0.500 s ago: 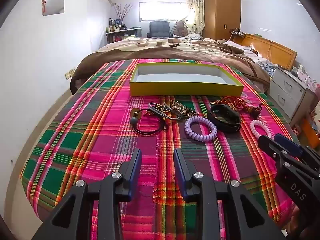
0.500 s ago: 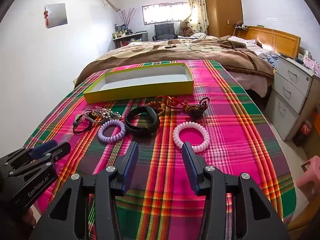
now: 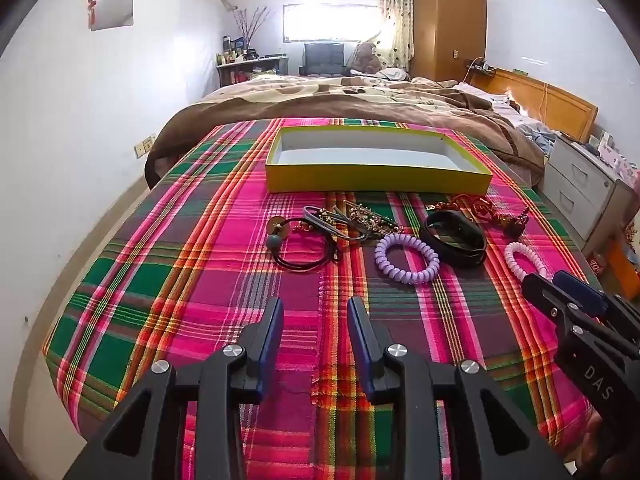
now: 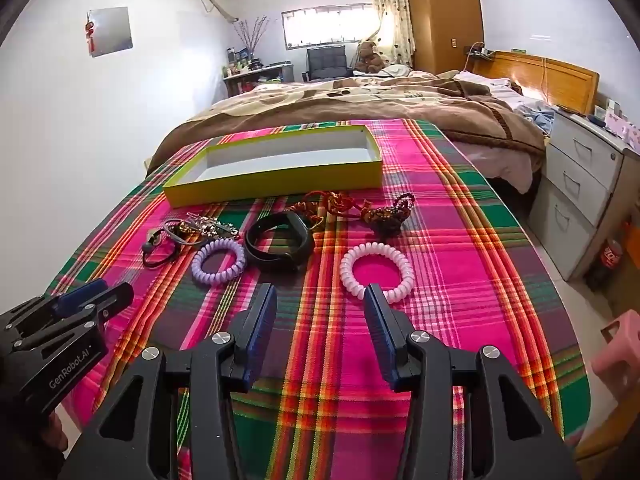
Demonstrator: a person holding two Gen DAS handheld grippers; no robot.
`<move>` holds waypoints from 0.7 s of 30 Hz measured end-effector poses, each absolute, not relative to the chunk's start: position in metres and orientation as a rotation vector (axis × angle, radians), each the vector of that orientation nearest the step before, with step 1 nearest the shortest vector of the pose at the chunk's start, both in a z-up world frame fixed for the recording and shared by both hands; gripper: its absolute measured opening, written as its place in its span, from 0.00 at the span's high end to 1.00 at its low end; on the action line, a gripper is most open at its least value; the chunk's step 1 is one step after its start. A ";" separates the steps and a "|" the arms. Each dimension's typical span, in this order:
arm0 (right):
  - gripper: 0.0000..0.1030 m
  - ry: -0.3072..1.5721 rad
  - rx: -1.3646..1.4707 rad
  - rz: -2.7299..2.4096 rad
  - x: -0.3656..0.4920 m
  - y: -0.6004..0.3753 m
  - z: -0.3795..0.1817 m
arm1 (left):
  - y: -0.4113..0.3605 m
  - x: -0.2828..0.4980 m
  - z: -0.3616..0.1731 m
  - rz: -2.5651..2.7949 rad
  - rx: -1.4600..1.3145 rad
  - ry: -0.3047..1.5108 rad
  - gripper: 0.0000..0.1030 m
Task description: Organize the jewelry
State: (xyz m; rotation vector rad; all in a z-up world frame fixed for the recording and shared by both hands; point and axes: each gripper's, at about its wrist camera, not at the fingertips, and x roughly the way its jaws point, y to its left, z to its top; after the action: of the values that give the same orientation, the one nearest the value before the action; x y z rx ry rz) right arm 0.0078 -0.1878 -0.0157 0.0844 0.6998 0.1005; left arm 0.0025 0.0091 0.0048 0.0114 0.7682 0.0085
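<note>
Ahead of both tools: the jewelry is lying in a loose row on the plaid blanket (image 3: 192, 292) covering the bed, with the yellow box (image 3: 376, 178) sitting just beyond the row.
Step in hand: the approach is appearing to be only beginning; no piece is being held, and nothing is lying in the box yet.
Left tool (image 3: 315, 320): hanging over bare blanket with its jaws parted and gripping nothing; the black cord loop (image 3: 304, 254) is lying ahead and slightly left, the purple coil band (image 3: 406, 258) ahead and to the right.
Right tool (image 4: 320, 306): also spread wide and holding nothing; the white coil band (image 4: 376, 266) is lying just ahead, near its right fingertip.
Other pieces: the black strap (image 4: 278, 244) is resting ahead and left of the right tool, the red-and-gold ornaments (image 4: 360, 208) farther ahead.
Next move, as judged: the right tool is needing to advance, straddle the white coil's near rim, and close gently, the coil likely being springy.
Container: the box is standing open, its pale floor showing bare.
</note>
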 end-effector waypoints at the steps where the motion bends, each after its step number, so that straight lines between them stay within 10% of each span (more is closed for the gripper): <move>1: 0.55 0.698 0.084 0.102 0.008 -0.189 -0.016 | 0.001 0.001 -0.001 0.015 0.019 0.763 0.69; 21: 0.55 0.700 0.089 0.090 0.007 -0.192 -0.018 | 0.005 -0.003 0.002 0.017 0.012 0.751 0.69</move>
State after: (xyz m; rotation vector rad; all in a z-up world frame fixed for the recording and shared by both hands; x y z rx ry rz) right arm 0.0071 -0.1922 -0.0175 0.0892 0.6995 0.0905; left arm -0.0034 0.0051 0.0021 0.0122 0.7505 0.0166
